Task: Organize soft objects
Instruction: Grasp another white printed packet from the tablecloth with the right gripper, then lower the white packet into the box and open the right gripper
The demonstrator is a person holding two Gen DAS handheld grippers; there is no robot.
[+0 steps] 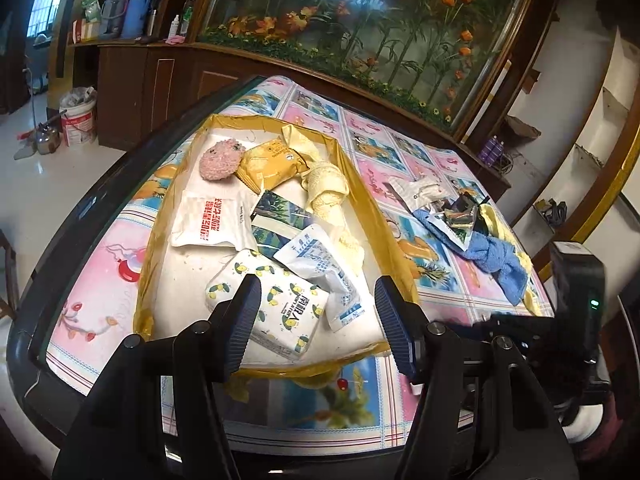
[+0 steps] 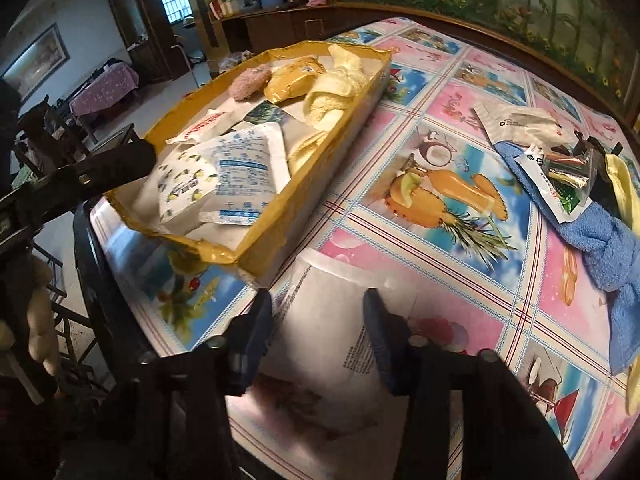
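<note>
— Both grippers? Left gripper (image 1: 316, 320) spread, empty, above one lemon-print tissue pack (image 1: 266, 308); right gripper (image 2: 318, 336) pinching one white pouch (image 2: 324, 320).
— Tray (image 1: 160, 216)?
— One, eleven o'clock; one blue towel (image 2: 600, 248) at three.

I note a glossy patterned plastic sheet over the worktop (image 2: 440, 184), shiny yellow tape on the tray (image 1: 362, 184), rough blue terry cloth (image 1: 496, 260), and smooth plastic tissue packs (image 1: 276, 312).
</note>
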